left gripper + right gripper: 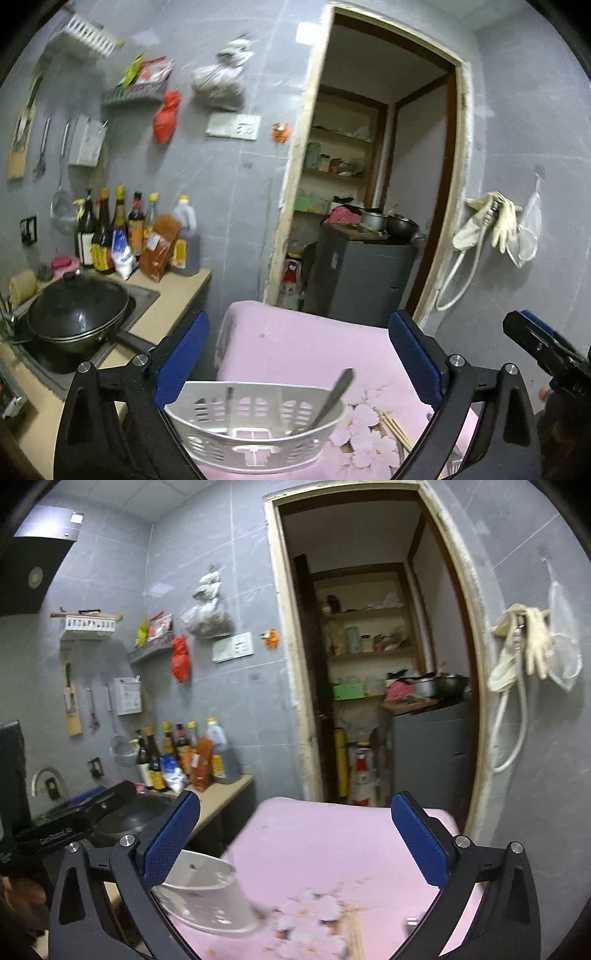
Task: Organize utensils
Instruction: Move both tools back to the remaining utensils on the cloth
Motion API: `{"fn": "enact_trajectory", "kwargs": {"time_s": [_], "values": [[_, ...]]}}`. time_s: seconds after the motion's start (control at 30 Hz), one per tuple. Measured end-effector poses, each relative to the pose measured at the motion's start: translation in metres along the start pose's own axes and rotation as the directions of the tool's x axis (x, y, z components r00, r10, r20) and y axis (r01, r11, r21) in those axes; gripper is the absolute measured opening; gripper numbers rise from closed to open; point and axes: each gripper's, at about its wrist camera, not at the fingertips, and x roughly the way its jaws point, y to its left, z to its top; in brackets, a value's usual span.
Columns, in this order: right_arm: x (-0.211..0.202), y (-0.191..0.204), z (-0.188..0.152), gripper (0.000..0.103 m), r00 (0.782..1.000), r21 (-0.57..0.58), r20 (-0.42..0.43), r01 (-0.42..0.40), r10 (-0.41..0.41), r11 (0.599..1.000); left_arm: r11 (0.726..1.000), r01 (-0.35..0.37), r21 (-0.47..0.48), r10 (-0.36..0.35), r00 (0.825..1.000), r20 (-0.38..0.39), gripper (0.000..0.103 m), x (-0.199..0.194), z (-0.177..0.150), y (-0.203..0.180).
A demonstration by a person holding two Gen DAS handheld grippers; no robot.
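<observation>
The left tool (297, 354) is hovering spread and empty above the white basket (255, 432), and the right tool (295, 840) is likewise gaping empty. A spoon (330, 400) is leaning inside the basket on the pink-covered desk (306, 343); chopsticks (397, 432) are lying just beside the basket.

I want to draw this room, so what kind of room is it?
It looks like a small home kitchen. A black wok with a lid sits by the counter, sauce bottles stand against the tiled wall, and a white utensil basket holding a spoon rests on a pink flowered cloth.
</observation>
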Motion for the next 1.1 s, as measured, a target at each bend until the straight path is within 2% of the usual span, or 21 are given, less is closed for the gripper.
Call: {"fn": "enact_trajectory", "kwargs": {"time_s": [0.37,0.5,0.67,0.73,0.83,0.87,0.9,0.97,1.03,1.1], "values": [[-0.030,-0.069,-0.022,0.103,0.984,-0.040,-0.034,0.174,-0.176,0.984,0.997,0.060,0.047,-0.057,0.997,-0.056,0.095,0.020,-0.040,-0.064],[-0.026,-0.093,-0.038,0.103,0.972,-0.037,-0.076,0.221,-0.224,0.974,0.995,0.077,0.062,-0.069,0.990,-0.122,0.095,0.038,-0.065,-0.085],[-0.014,-0.123,-0.066,0.103,0.955,-0.015,-0.180,0.239,-0.237,0.971,0.994,0.083,0.066,-0.065,0.970,-0.235,0.095,0.064,-0.101,-0.101],[-0.009,-0.131,-0.075,0.103,0.947,-0.007,-0.220,0.240,-0.235,0.971,0.994,0.095,0.062,-0.073,0.956,-0.286,0.095,0.074,-0.115,-0.105],[0.001,-0.145,-0.094,0.103,0.929,0.014,-0.298,0.235,-0.221,0.972,0.993,0.109,0.054,-0.080,0.916,-0.393,0.095,0.091,-0.134,-0.110],[0.004,-0.149,-0.100,0.103,0.921,0.020,-0.326,0.232,-0.213,0.972,0.992,0.114,0.050,-0.081,0.897,-0.434,0.095,0.098,-0.142,-0.112],[0.008,-0.153,-0.104,0.102,0.913,0.021,-0.349,0.231,-0.209,0.973,0.992,0.114,0.048,-0.080,0.888,-0.452,0.094,0.102,-0.146,-0.112],[0.015,-0.158,-0.115,0.091,0.897,0.025,-0.398,0.222,-0.194,0.975,0.990,0.118,0.073,-0.067,0.866,-0.496,0.094,0.111,-0.156,-0.117],[0.020,-0.161,-0.124,0.078,0.883,0.026,-0.436,0.207,-0.175,0.978,0.987,0.127,0.102,-0.057,0.855,-0.515,0.093,0.115,-0.164,-0.122],[0.024,-0.161,-0.131,0.075,0.875,0.026,-0.459,0.190,-0.157,0.982,0.980,0.143,0.137,-0.046,0.839,-0.543,0.081,0.121,-0.172,-0.128]]}}
